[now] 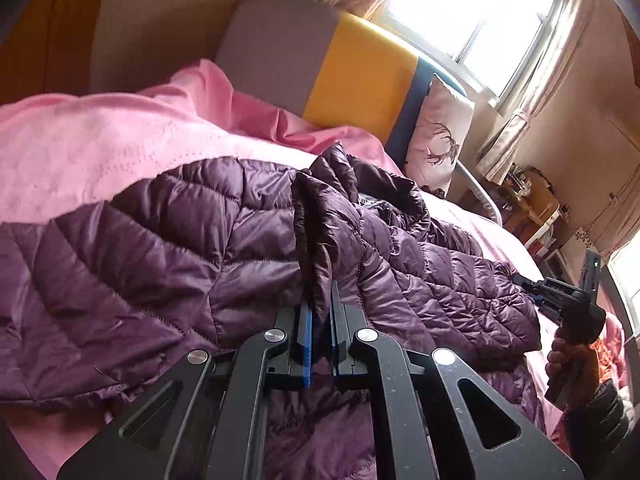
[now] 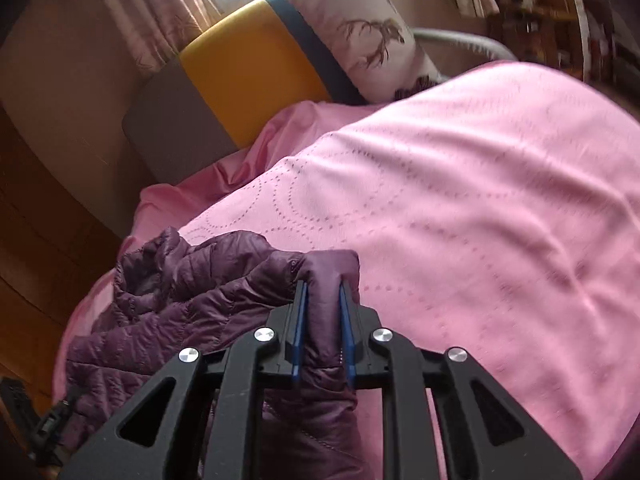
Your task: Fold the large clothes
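Observation:
A dark purple quilted puffer jacket (image 1: 168,248) lies spread on a pink bedspread (image 1: 80,152). My left gripper (image 1: 320,304) is shut on a raised fold of the jacket near its collar and lifts it off the bed. My right gripper (image 2: 324,292) is shut on another thick fold of the same jacket (image 2: 192,280), with the rest bunched to its left on the bedspread (image 2: 460,200). The right gripper also shows at the right edge of the left wrist view (image 1: 532,284), held in a hand at the jacket's far edge.
A grey, yellow and blue headboard (image 1: 352,76) stands behind the bed with a deer-print pillow (image 1: 440,136) against it. A bright window (image 1: 472,12) with curtains and a cluttered side table (image 1: 532,200) lie to the right. Wooden panelling (image 2: 40,208) runs beside the bed.

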The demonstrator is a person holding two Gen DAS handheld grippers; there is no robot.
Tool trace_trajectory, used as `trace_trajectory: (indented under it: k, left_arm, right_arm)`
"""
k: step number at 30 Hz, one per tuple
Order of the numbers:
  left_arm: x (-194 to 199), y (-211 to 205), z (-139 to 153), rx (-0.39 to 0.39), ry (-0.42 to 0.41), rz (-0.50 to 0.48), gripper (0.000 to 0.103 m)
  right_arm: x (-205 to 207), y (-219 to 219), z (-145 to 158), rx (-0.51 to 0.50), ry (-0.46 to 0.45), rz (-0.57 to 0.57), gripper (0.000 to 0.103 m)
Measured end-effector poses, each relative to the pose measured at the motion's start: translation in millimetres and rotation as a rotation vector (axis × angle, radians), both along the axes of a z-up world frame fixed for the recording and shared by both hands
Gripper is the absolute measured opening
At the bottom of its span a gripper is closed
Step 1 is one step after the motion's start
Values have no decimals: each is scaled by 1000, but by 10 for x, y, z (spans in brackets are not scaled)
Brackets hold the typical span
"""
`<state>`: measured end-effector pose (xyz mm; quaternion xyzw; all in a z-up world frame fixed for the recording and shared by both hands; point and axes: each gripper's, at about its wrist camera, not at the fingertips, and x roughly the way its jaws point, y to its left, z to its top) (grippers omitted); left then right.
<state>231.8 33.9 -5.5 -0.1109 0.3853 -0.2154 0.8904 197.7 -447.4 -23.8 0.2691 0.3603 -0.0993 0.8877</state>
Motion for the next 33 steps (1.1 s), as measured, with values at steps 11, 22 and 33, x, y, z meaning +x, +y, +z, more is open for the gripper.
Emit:
trace_trajectory:
  k: [11,22,33]
  left_arm:
    - [114,-179,-451,207,109,67,5]
    - [-187,104,-12,170,-27,232,15]
    - [466,-372,-326,148,122,38,15]
  right_arm:
    - [224,132,-249,-133,125,-1,46]
    - [19,850,322,-238,-29,136,67]
    - [381,819,-76,-183,81,84,79]
